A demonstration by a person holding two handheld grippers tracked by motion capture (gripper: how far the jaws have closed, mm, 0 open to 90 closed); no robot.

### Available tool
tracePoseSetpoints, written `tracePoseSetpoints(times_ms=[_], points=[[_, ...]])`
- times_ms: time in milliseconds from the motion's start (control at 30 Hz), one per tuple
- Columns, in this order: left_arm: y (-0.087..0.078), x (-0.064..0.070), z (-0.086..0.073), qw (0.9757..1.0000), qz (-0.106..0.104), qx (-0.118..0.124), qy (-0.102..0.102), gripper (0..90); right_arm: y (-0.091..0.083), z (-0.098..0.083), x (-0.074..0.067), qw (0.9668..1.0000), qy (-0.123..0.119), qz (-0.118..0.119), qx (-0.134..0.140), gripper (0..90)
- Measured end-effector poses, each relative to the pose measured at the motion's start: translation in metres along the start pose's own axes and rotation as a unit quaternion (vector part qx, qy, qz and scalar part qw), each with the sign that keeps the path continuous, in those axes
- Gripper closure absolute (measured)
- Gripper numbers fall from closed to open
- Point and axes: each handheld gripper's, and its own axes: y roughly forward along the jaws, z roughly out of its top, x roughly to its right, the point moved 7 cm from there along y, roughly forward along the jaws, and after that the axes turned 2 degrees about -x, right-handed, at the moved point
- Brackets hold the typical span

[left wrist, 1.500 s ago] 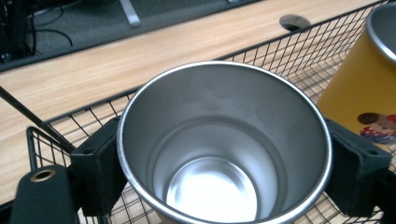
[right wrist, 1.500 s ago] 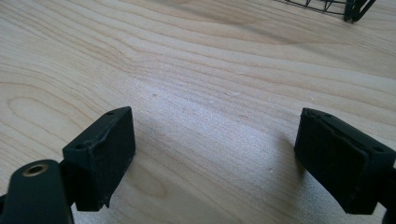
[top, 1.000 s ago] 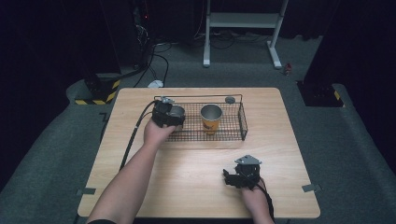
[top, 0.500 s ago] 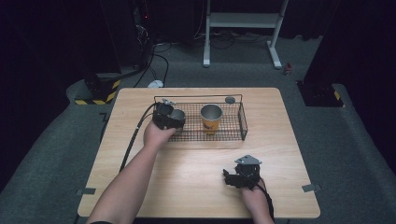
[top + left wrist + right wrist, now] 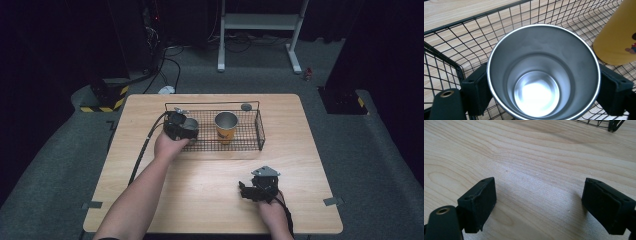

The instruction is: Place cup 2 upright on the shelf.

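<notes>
The pale wooden table (image 5: 210,200) is carrying a black wire-mesh basket (image 5: 250,145) at its far middle, and the left gripper (image 5: 181,127) is hanging over that basket's left end with a plain silver steel cup (image 5: 541,72) clamped between its black pads (image 5: 477,87). In the left gripper view the cup is sitting squarely between the fingers, its rim touching a pad on either side, its open mouth facing the camera and its long axis running straight away from the fingers toward the mesh floor below. Whether its base is already resting on the wire or is hanging just above it is not clear from these pictures. Just beside the far pad, to the cup's right, a yellow-walled steel cup (image 5: 226,126) is standing upright in the basket, near the held one but apart from it. The coming move looks like a short lowering and letting go, so the thing to be watching is the gap toward that yellow neighbour. The right gripper (image 5: 260,186) is resting low over bare wood near the table's front edge, well apart from the basket, its fingers (image 5: 477,203) spread wide with nothing between them, so the left hand is plainly the nearer one
</notes>
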Motion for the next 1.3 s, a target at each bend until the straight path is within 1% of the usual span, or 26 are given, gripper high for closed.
tracePoseSetpoints(times_ms=[67,133,200,267,433,533,567,667,700,733,800,833,867,933,1000,1067,1133,1167,1200,1300], points=[[0.0,-0.001,-0.001,1.0,0.0,-0.002,0.001,15.1,0.0,0.0,0.0,1.0,0.0,0.0,0.0,12.6],[0.001,-0.001,-0.002,1.0,0.002,0.001,0.001,15.1,0.0,0.0,0.0,1.0,0.0,0.0,0.0,12.6],[0.0,-0.002,-0.003,1.0,0.006,0.001,0.005,15.1,0.0,0.0,0.0,1.0,0.0,0.0,0.0,12.6],[0.001,0.001,-0.003,1.0,0.006,0.003,0.004,15.1,0.0,0.0,0.0,1.0,0.0,0.0,0.0,12.6],[0.001,0.0,-0.003,0.9999,0.01,0.002,0.009,15.0,0.0,0.0,0.0,1.0,0.0,0.0,0.0,12.6],[0.001,0.001,-0.003,0.9999,0.01,0.003,0.006,14.8,0.0,0.0,0.0,1.0,0.0,0.0,0.0,12.6],[0.001,0.001,-0.003,0.9999,0.014,0.004,0.006,14.0,0.0,0.0,0.0,1.0,0.0,0.0,0.0,12.6],[0.001,0.0,-0.002,0.9998,0.019,0.005,0.001,7.0,0.0,0.0,0.0,1.0,0.0,0.0,0.0,12.6],[0.0,0.0,-0.002,0.9998,0.019,0.007,-0.001,4.9,0.0,0.0,0.0,1.0,0.0,0.0,0.0,12.6],[0.0,0.0,-0.002,0.9998,0.019,0.006,0.002,2.8,0.0,0.0,0.0,1.0,0.0,0.0,0.0,12.6],[-0.001,-0.001,-0.001,0.9998,0.018,0.01,-0.002,0.6,0.0,0.0,0.0,1.0,-0.001,0.0,0.0,12.6],[-0.003,-0.002,-0.001,0.9998,0.018,0.012,-0.003,0.6,0.0,0.0,0.0,1.0,-0.001,0.0,0.0,12.6],[-0.004,-0.002,0.0,0.9997,0.015,0.016,-0.007,0.6,0.0,0.0,0.0,1.0,0.0,0.0,0.0,12.6],[-0.006,-0.002,0.0,0.9997,0.01,0.019,-0.008,0.6,0.0,0.0,0.0,1.0,0.0,0.0,0.0,12.6],[-0.008,-0.003,0.001,0.9997,0.012,0.021,-0.009,0.6,0.0,0.0,0.0,1.0,0.0,0.0,0.0,12.6],[-0.009,-0.003,0.001,0.9997,0.009,0.022,-0.009,0.5,0.0,0.0,0.0,1.0,0.0,0.0,0.0,12.6],[-0.01,-0.003,0.002,0.9995,0.009,0.028,-0.012,0.5,0.0,0.0,0.0,1.0,0.0,0.0,0.0,12.6],[-0.011,-0.002,0.002,0.9995,0.005,0.029,-0.011,0.5,0.0,0.0,0.0,1.0,-0.001,0.0,0.0,12.6],[-0.012,-0.003,0.003,0.9995,0.004,0.029,-0.006,0.5,0.0,0.0,0.0,1.0,0.0,0.0,0.0,12.6],[-0.015,-0.003,0.005,0.9993,0.007,0.037,-0.007,0.1,0.0,0.0,0.0,1.0,0.0,0.0,0.0,12.6]])
